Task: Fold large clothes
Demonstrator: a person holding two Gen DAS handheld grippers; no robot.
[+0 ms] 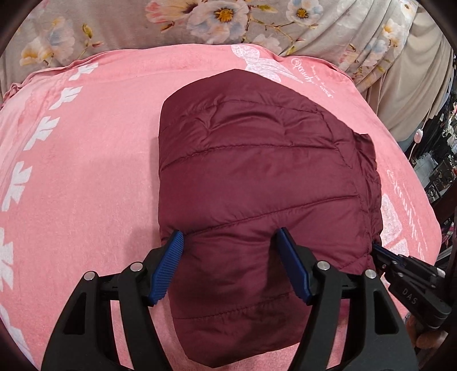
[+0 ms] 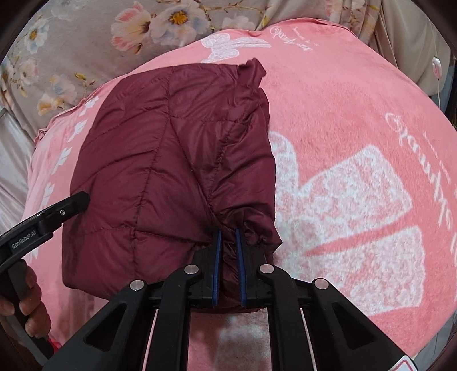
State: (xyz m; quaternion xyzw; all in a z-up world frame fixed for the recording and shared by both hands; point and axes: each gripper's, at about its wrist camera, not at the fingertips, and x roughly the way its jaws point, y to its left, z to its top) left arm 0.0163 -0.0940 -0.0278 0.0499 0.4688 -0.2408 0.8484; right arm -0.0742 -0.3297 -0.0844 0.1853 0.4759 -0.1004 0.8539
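Note:
A maroon quilted puffer jacket (image 1: 257,177) lies folded into a compact bundle on a pink blanket (image 1: 85,171). My left gripper (image 1: 230,237) is open, its blue pads straddling the jacket's near edge without pinching it. My right gripper (image 2: 228,237) is shut on the jacket (image 2: 171,159) at its near right corner, with bunched fabric between the blue pads. The right gripper also shows in the left wrist view (image 1: 400,265) at the jacket's right edge. The left gripper's black finger (image 2: 71,202) shows at the jacket's left edge in the right wrist view.
The pink blanket (image 2: 357,128) with white prints covers the bed. A grey floral sheet (image 1: 200,25) lies behind it. Beige fabric (image 1: 414,85) and dark clutter stand at the far right. A white cord with a switch (image 2: 436,68) hangs at the right.

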